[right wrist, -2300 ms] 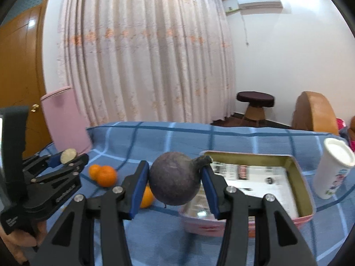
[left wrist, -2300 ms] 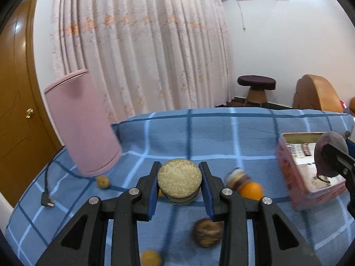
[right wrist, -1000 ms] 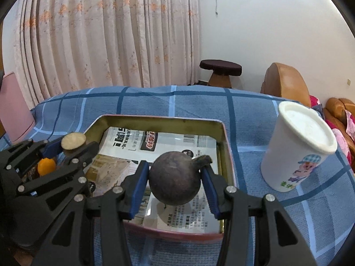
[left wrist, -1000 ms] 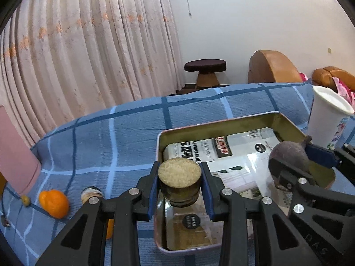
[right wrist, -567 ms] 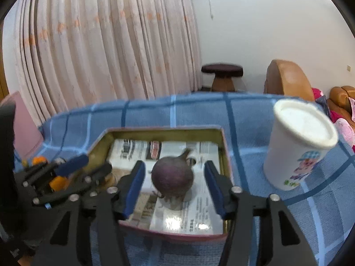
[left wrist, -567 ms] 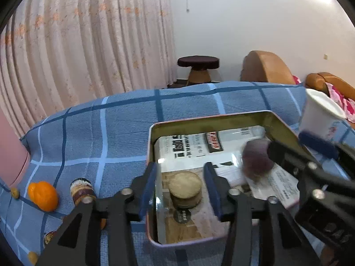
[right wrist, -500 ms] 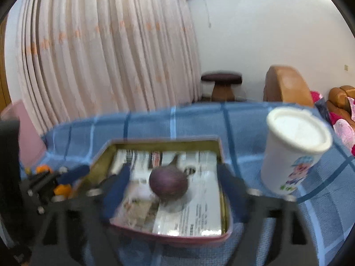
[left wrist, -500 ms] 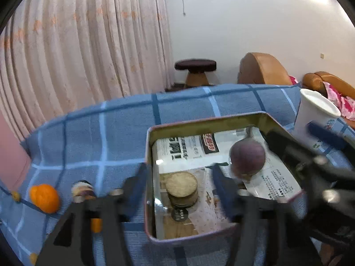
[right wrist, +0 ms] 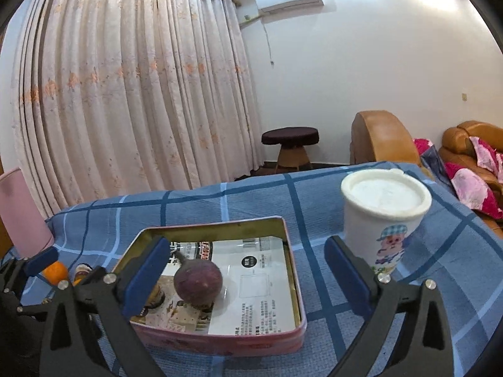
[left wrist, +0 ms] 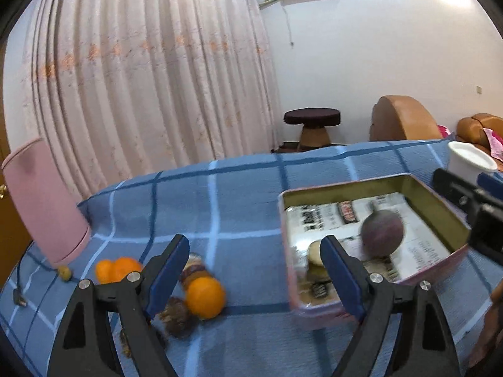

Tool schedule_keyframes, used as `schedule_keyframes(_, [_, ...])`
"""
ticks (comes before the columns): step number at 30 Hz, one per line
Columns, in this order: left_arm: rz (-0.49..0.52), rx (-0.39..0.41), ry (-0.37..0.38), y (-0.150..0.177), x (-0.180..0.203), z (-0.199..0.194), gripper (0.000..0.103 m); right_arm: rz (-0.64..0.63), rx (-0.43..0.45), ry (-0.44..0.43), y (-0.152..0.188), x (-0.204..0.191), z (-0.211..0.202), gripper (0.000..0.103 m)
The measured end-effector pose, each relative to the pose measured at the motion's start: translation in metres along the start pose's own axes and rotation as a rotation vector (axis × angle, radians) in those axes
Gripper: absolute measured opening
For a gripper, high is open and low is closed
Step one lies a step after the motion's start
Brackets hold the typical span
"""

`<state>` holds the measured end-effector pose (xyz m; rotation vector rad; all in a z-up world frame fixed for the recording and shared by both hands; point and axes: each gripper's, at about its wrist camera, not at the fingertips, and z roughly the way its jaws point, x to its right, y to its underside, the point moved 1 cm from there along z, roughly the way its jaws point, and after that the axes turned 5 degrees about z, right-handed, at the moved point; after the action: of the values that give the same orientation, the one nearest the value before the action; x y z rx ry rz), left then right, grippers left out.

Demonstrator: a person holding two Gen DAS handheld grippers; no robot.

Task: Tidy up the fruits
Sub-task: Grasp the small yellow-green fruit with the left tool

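Above tin [right wrist: 292, 270], right hand-held gripper [right wrist: 248, 275] wide

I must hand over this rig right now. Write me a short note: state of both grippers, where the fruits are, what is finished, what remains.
Left gripper: open, empty, jaws just opened.
Right gripper: open, empty, jaws just opened.
Done: the purple round fruit and a pale flat-topped piece lie in the tin tray, on its paper lining.
Left: oranges, a brown fruit and a few small pieces remain on the blue checked cloth, left of the tray.
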<state>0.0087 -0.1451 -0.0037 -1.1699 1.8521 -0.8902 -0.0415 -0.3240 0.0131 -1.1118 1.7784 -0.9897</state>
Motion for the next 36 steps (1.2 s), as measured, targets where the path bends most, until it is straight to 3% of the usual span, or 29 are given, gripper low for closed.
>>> schedule_keyframes(10, [-0.037, -0.045, -0.024, 0.016, -0.031, -0.002, 0.086, -0.046, 0.014, 0.005, 0.015, -0.023, -0.013, 0.101])
schedule_keyframes(14, [-0.040, -0.049, -0.028, 0.021, -0.042, -0.005, 0.086, -0.006, -0.009, -0.030, 0.023, -0.031, -0.018, 0.101])
schedule_keyframes(24, [-0.062, -0.090, -0.043, 0.041, -0.081, -0.013, 0.086, -0.058, -0.038, -0.081, 0.039, -0.072, -0.026, 0.101])
schedule_keyframes(30, [-0.103, -0.154, -0.044, 0.061, -0.119, -0.014, 0.086, -0.121, -0.066, -0.132, 0.051, -0.111, -0.029, 0.100])
schedule_keyframes(36, [-0.136, -0.262, -0.031, 0.093, -0.163, -0.019, 0.086, -0.169, -0.115, -0.189, 0.063, -0.147, -0.025, 0.093])
